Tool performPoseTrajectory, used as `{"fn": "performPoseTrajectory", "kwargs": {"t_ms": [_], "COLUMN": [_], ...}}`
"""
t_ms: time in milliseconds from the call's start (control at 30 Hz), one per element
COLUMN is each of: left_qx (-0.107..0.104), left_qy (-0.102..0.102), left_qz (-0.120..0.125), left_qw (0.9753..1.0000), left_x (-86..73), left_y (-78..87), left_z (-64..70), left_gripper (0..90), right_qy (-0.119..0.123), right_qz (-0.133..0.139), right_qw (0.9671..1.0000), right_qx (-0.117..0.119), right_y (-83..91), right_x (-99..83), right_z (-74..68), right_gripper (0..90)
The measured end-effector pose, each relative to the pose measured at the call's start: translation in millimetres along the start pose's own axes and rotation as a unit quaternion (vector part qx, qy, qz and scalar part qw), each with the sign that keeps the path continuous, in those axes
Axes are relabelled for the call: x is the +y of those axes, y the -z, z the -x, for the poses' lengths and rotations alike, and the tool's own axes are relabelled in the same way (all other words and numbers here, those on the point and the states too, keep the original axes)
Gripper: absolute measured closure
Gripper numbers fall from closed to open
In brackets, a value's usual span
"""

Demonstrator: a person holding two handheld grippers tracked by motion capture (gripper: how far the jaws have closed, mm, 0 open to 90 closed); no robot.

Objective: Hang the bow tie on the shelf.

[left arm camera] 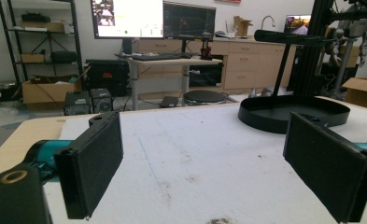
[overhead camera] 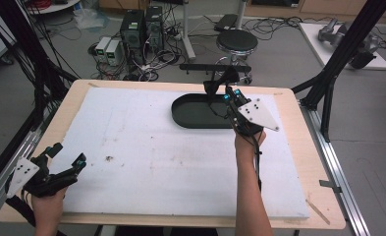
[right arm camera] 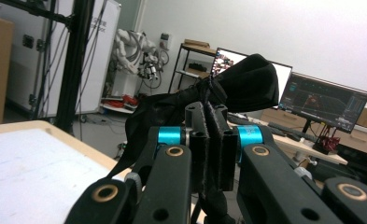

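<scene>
My right gripper (overhead camera: pixel 228 92) hangs above the black oval tray (overhead camera: pixel 190 118) at the far middle of the table, shut on a piece of black cloth (overhead camera: pixel 221 78) that bunches up above its tips. In the right gripper view the jaws press together on the black cloth (right arm camera: pixel 246 84), which folds over and droops to the left. My left gripper (overhead camera: pixel 68 156) rests at the near left corner, open, with nothing between its pads (left arm camera: pixel 95 163). The tray (left arm camera: pixel 293 112) shows ahead of it to the right, with nothing seen in it.
A white foam sheet (overhead camera: pixel 146 152) covers the wooden table (overhead camera: pixel 303 157), marked with a few dark specks near its left centre. Black frame posts (overhead camera: pixel 338 59) stand at the right. A stool (overhead camera: pixel 236 42), computers and cables sit on the floor beyond.
</scene>
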State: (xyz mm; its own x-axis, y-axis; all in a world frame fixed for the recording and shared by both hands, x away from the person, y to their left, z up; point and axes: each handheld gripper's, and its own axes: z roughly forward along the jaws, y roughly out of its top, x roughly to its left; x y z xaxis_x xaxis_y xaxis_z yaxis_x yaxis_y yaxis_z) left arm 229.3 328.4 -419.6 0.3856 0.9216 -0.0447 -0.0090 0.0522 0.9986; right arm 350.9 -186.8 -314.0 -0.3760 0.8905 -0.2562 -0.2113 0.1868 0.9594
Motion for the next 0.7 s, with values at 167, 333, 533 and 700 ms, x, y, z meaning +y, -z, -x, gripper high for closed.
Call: {"fn": "performPoseTrajectory", "kwargs": {"t_ms": [167, 333, 533, 700], "left_qx": [0.001, 0.0, -0.002, -0.001], "left_qy": [0.002, 0.004, 0.003, 0.006], "left_qz": [0.007, 0.013, 0.013, 0.013], "left_qw": [1.0, 0.9999, 0.9999, 0.9999], "left_x": [2.2, 4.1, 3.3, 2.1], "left_y": [1.0, 1.8, 0.5, 0.7], "left_z": [0.0, 0.4, 0.9, -0.9], "left_gripper": [12.5, 12.5, 12.5, 12.5], "right_qy": [0.006, 0.008, -0.001, 0.006], "right_qz": [0.001, -0.001, -0.013, -0.02], "right_qw": [1.0, 0.9998, 0.9993, 0.9988], "right_qx": [-0.006, -0.02, -0.034, -0.044], "right_y": [-21.9, -41.9, -62.0, -77.0], "right_x": [-3.5, -4.3, -12.6, -19.5], "right_z": [9.6, 21.2, 32.3, 33.1], "right_gripper": [87.4, 87.4, 87.4, 87.4]}}
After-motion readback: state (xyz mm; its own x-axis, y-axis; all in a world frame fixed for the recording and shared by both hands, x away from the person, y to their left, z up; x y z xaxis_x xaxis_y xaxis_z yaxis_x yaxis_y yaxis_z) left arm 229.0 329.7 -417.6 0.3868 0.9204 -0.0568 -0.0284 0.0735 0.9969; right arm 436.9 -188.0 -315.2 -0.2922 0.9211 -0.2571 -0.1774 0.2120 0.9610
